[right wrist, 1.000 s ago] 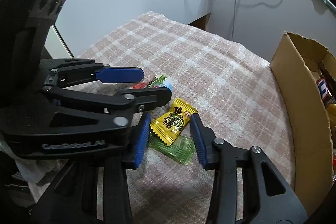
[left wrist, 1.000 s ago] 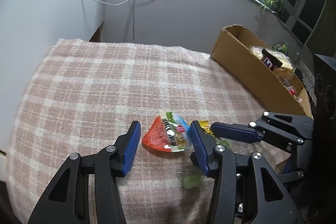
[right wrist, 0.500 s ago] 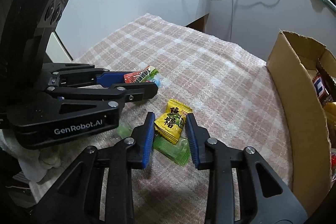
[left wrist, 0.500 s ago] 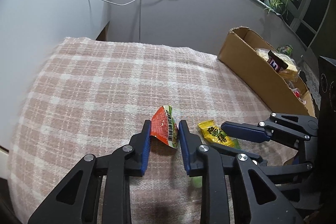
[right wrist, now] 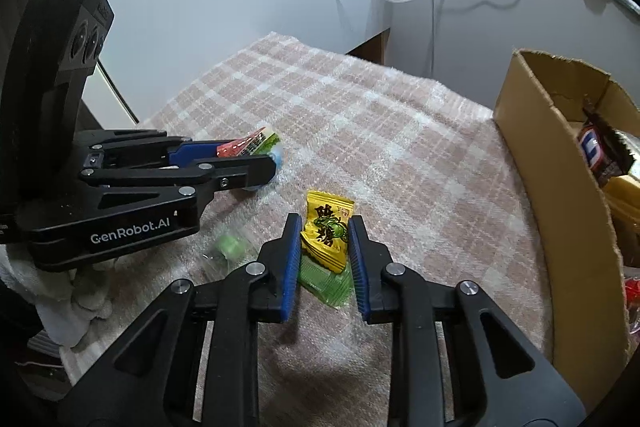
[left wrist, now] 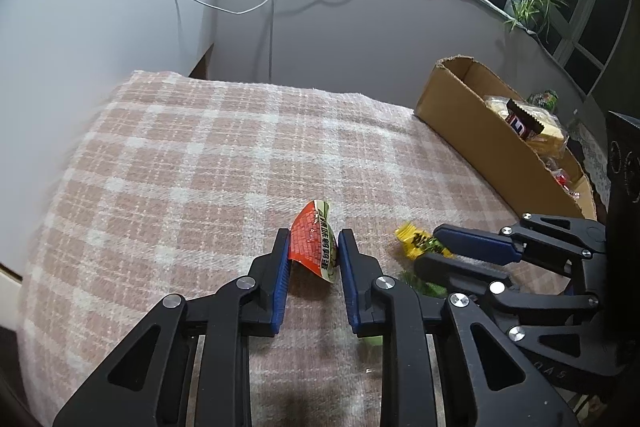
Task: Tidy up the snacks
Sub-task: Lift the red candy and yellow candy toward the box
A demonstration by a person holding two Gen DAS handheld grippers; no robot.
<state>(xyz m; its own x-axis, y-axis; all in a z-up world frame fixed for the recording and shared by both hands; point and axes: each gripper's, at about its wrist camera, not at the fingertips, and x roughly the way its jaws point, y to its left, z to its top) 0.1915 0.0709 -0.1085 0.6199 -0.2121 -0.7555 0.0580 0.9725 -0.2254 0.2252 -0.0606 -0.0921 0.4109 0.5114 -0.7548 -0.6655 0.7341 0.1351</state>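
Note:
A red snack packet (left wrist: 314, 247) stands folded on edge on the pink checked cloth (left wrist: 200, 167), and my left gripper (left wrist: 313, 235) is shut on it, its blue pads pressing both sides. In the right wrist view that packet (right wrist: 244, 147) shows between the left gripper's (right wrist: 256, 153) fingers. The jaws of my right gripper (right wrist: 325, 223) are closing on a yellow candy packet (right wrist: 326, 227), with both pads touching its edges. This yellow packet lies on a green packet (right wrist: 324, 281). From the left wrist view, the right gripper (left wrist: 430, 245) sits just right of the left one.
An open cardboard box (right wrist: 560, 187) holding several snacks stands along the cloth's right side. A small green candy (right wrist: 230, 247) lies between the two grippers. White cables hang on the wall behind. A crumpled white cloth (right wrist: 60, 291) lies at the near left.
Both grippers have closed in: the left one has pinched the red packet up from flat to on edge, and the right one has narrowed around the yellow candy packet.

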